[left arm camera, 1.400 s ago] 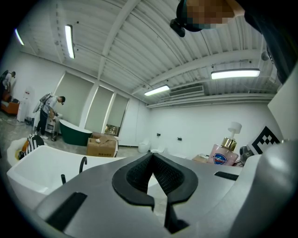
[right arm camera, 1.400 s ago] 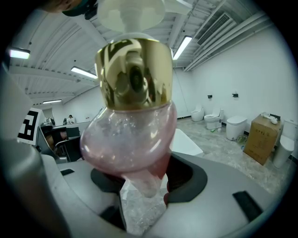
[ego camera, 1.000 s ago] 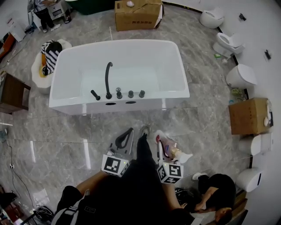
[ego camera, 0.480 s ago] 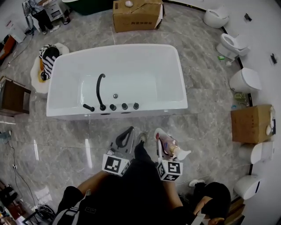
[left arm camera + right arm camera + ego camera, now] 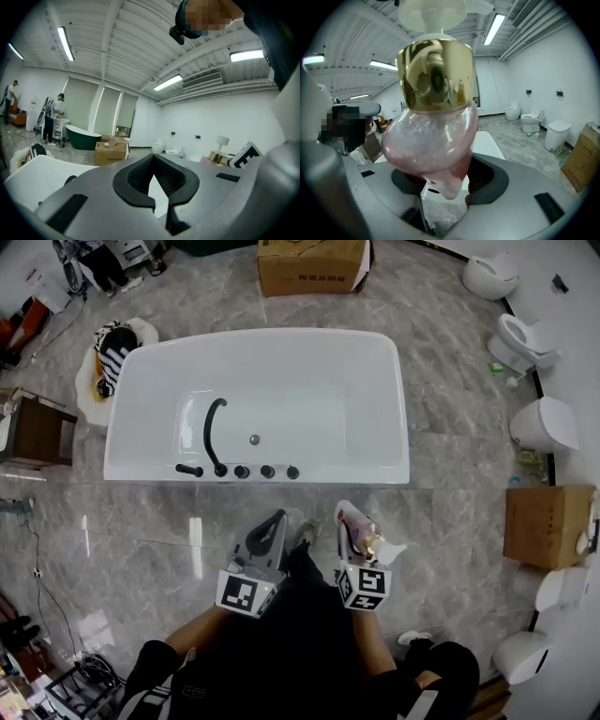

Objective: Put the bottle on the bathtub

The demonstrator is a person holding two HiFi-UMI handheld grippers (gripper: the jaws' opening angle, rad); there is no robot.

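Marble floor before bathtub (image 5: 398,427) | right gripper (image 5: 347,521) clamps bottle (image 5: 366,542); left gripper (image 5: 277,518) fingers closed, empty | carry step; next, reach rim.

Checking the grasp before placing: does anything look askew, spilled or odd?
Only the grasp: the right claw pinches the bottle at its narrow bottom, so its round body and gold collar stand above the jaws, leaning slightly. No spill or damage shows.

One bathtub (image 5: 398,427). One bottle (image 5: 364,540). Two grippers: left gripper (image 5: 275,521), right gripper (image 5: 349,517). Two cardboard boxes (image 5: 309,263) (image 5: 548,526). Five white toilets (image 5: 489,276) (image 5: 525,336) (image 5: 547,423) (image 5: 561,589) (image 5: 520,655) lining wall.
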